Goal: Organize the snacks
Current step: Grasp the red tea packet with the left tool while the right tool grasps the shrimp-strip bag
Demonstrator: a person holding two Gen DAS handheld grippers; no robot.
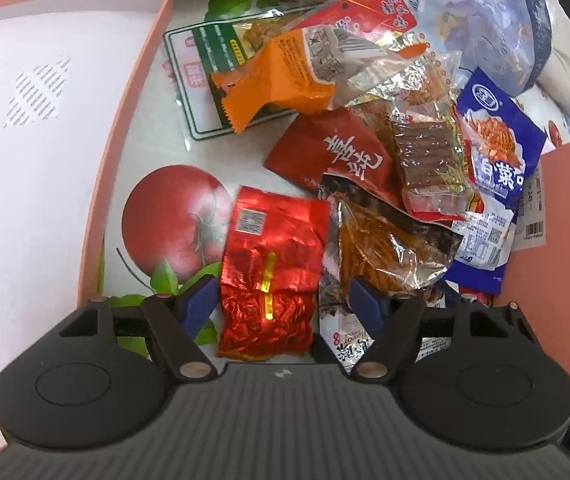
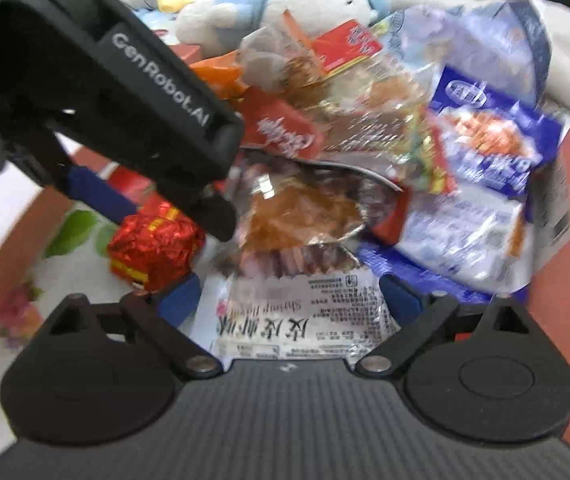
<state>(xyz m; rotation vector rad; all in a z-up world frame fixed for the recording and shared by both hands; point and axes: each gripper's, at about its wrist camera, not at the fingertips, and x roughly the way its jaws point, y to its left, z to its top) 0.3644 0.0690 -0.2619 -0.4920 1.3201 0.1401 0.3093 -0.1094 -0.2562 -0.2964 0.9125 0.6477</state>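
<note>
A heap of snack packets lies on a tomato-print tablecloth [image 1: 173, 216]. My left gripper [image 1: 283, 292] points steeply down over a crinkled red foil packet [image 1: 273, 272] that lies between its blue fingers [image 1: 201, 304]. A gap shows on the packet's right side, so the gripper is open. In the right wrist view the same left gripper [image 2: 173, 220] hangs above that red foil packet [image 2: 153, 248]. My right gripper [image 2: 291, 298] is wide open over a white shrimp snack packet [image 2: 297, 320], and its pads do not press on it.
A pink-rimmed shallow box [image 1: 145, 80] lies at the left and another pink box wall [image 1: 557, 260] at the right. Orange [image 1: 285, 76], red [image 1: 337, 152] and blue [image 1: 501, 136] packets fill the pile. A plush toy [image 2: 285, 0] sits behind it.
</note>
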